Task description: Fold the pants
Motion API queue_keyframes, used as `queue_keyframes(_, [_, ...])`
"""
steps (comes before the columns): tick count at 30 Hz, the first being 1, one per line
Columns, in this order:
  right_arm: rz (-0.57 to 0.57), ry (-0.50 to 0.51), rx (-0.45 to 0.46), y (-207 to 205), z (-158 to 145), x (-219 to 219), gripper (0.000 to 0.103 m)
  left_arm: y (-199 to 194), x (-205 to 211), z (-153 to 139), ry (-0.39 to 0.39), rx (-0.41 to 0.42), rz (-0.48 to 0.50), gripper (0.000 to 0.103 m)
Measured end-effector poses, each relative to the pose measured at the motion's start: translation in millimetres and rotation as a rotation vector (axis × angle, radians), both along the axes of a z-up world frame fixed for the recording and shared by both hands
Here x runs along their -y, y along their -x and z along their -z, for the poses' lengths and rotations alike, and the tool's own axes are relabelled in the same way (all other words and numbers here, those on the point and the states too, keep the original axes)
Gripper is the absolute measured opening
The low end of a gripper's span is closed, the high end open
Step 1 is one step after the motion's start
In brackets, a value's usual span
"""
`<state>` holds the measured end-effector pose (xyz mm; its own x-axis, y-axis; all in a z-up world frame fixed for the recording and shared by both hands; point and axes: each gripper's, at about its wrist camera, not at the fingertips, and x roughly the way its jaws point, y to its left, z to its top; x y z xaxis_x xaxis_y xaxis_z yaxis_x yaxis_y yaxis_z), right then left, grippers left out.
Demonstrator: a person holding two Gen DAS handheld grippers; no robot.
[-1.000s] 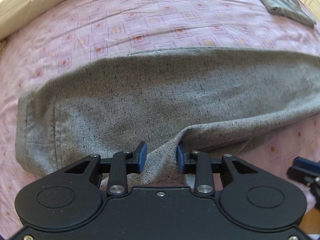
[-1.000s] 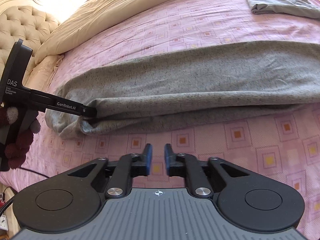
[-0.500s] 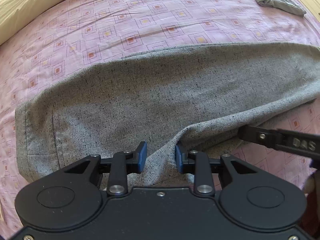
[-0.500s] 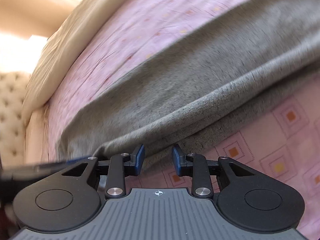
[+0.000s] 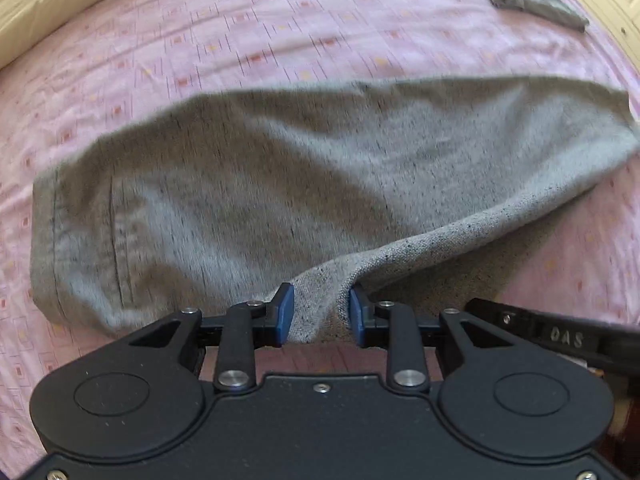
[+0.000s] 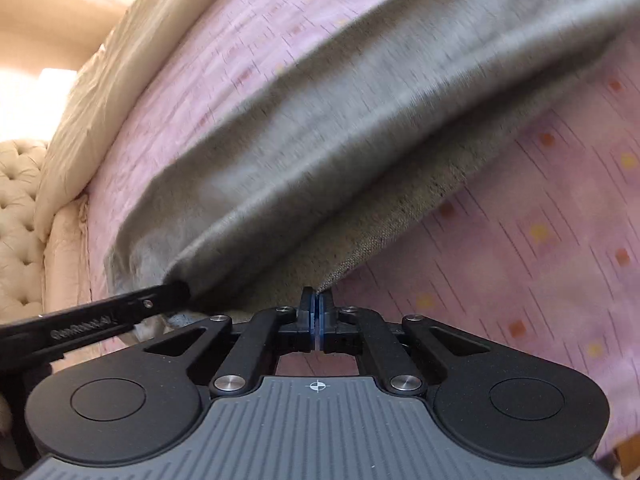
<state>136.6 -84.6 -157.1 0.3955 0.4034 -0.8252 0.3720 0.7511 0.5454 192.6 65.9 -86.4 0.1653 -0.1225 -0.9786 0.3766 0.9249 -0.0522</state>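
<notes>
The grey pants (image 5: 320, 184) lie lengthwise on the pink bed (image 5: 240, 40), apparently folded leg over leg. The left gripper (image 5: 320, 312) clamps their near edge, and the right gripper (image 6: 315, 312) is pinched together on it alongside. Folding end to end remains.

Grey speckled pants (image 5: 320, 184) lie lengthwise across pink patterned bedspread (image 5: 248, 32), ahead of both tongs. Stitched hem end far to left of left gripper (image 5: 320, 312). Near edge bunched into raised ridge, pinched between its blue pads. In right wrist view, lower fabric corner meets tips of right gripper (image 6: 315, 312).
</notes>
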Motion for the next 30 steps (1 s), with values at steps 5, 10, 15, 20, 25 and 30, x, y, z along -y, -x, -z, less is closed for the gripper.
queue_keyframes(5, [0.042, -0.038, -0.149, 2.6, 26.2, 8.3, 0.005, 21.6, 10.4, 28.4, -0.068, -0.044, 0.069, 0.039])
queue_keyframes(10, [-0.057, 0.031, -0.176, 11.3, 15.1, 13.7, 0.006, 46.8, 16.2, 53.6, -0.109, -0.121, 0.135, 0.038])
queue_keyframes(15, [-0.139, 0.153, 0.028, 12.6, -26.0, 22.6, 0.006, 54.6, -2.4, 27.3, -0.010, -0.081, 0.099, 0.038])
queue_keyframes(20, [-0.179, 0.257, 0.254, -16.3, -45.4, 20.3, 0.006, 31.9, -10.6, -2.7, 0.072, 0.055, -0.035, 0.044])
queue_keyframes(25, [-0.256, 0.322, 0.230, -44.1, -20.5, 11.4, 0.006, 16.9, -1.9, 27.7, 0.024, 0.013, -0.108, 0.045])
queue_keyframes(30, [-0.360, 0.388, 0.048, -25.2, 18.3, 6.5, 0.006, 39.3, 6.4, 59.4, -0.048, -0.047, -0.060, 0.051])
